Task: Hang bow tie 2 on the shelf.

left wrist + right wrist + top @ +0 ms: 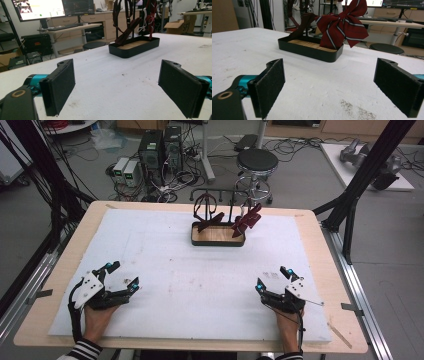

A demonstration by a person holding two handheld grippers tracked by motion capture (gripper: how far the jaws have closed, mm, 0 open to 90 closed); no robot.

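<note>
A black tray with a wooden floor (199, 240) (135, 48) (307, 51) stands at the far middle of the white mat. A black rack rises from it. A red striped bow tie (247, 219) (342, 25) hangs on the rack's right side, and a darker maroon bow tie (209, 220) (127, 28) (302, 22) hangs on its left side. My left gripper (123, 275) (117, 86) rests open near the mat's front left, nothing between its pads. At the front right my right gripper (272, 278) (330, 87) is open too, and holds nothing.
The white mat (165, 270) covers most of the wooden table (320, 250). Behind the table stand a black stool (257, 162), computer boxes (160, 150) and tangled cables. Black frame posts (362, 175) rise at both sides.
</note>
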